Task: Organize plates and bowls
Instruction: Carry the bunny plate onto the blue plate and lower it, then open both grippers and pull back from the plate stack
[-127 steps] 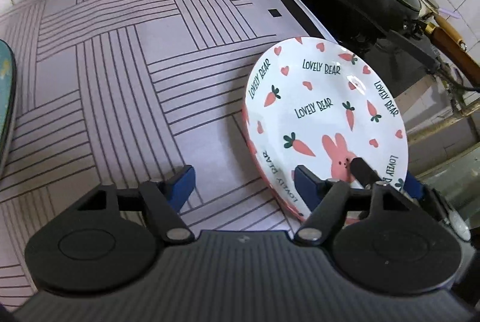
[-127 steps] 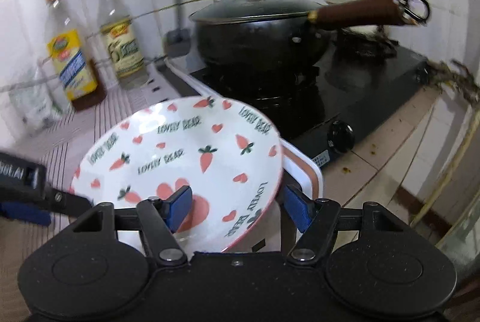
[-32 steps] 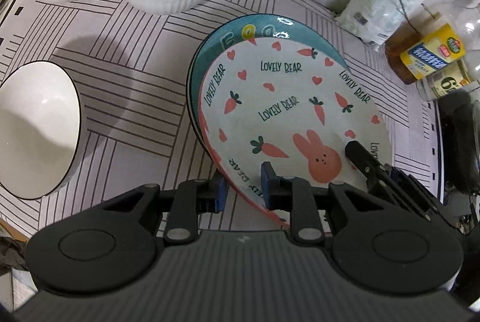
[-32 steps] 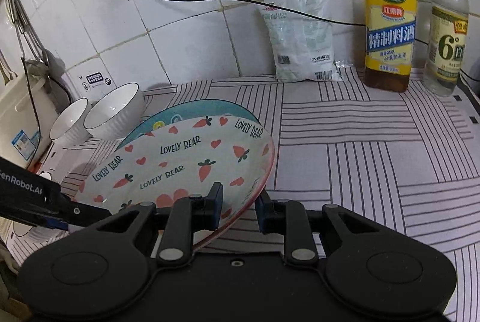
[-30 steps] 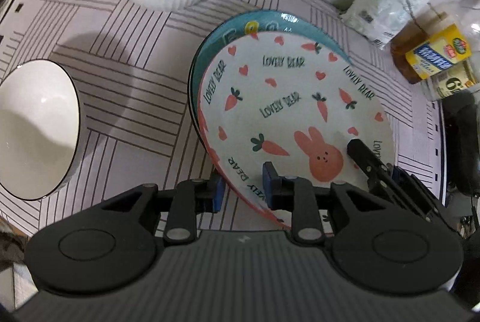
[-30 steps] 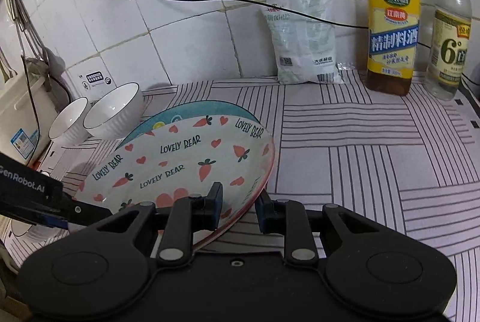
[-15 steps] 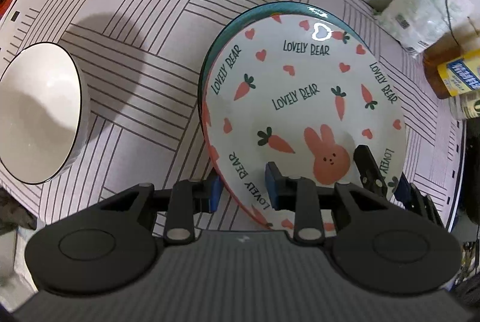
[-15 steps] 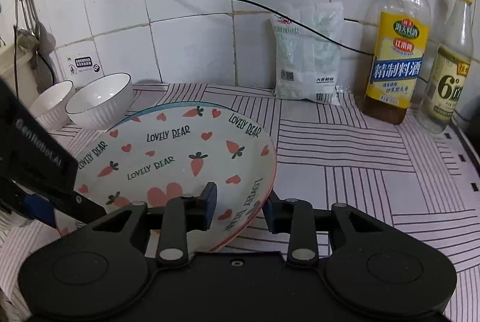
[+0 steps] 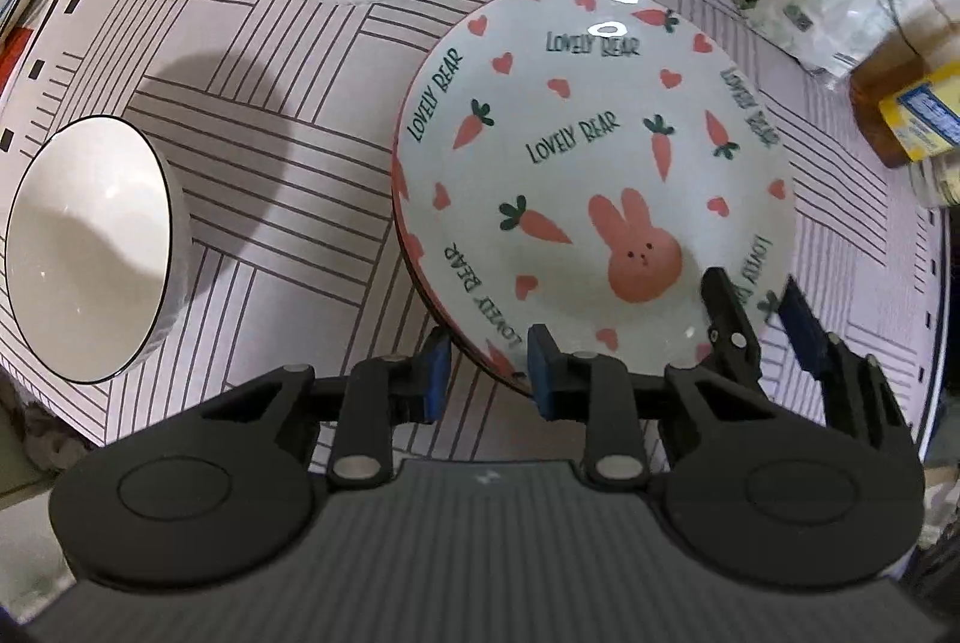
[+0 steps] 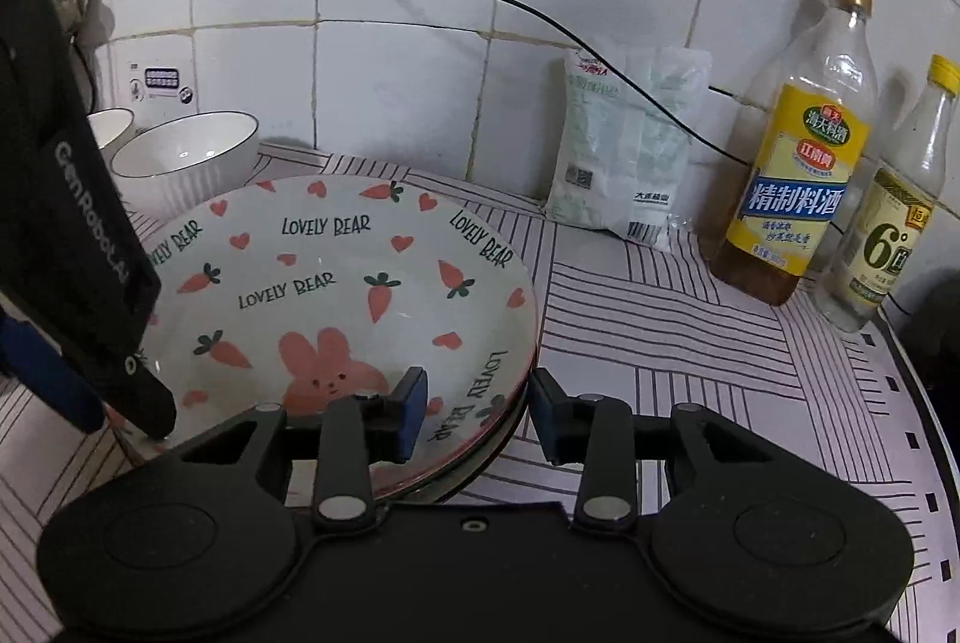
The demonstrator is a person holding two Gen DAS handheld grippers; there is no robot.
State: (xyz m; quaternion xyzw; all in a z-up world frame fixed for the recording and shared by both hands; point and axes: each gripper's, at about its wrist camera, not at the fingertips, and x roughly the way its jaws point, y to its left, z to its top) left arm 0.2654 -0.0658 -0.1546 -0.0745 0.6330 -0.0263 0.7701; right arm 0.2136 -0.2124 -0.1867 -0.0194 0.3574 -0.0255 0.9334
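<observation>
Left wrist view first: my left gripper [image 9: 485,373] points steeply down at the carrot plate [image 9: 594,175], whose near rim runs between my two blue pads; the pads look to be pinching that rim, one under its outer edge and one on the white inside; the plate lies on the striped mat [image 9: 288,199], and a darker rim showing under its left edge tells me it sits on another plate [image 9: 403,235] (I cannot make out more of that one from here); three white bowls [image 9: 90,247] stand apart from it to the left and above. My right gripper [image 9: 757,308] shows at the plate's right rim. From the right wrist view, my right gripper [image 10: 477,414] straddles the plate's [image 10: 336,283] near right rim with its jaws standing apart; they have just been opening, and gaps show between each pad and the rim, so it is no longer clamped; the wine bottle [image 10: 798,163] and the vinegar bottle [image 10: 894,223] stand well to the right against the tiles.
</observation>
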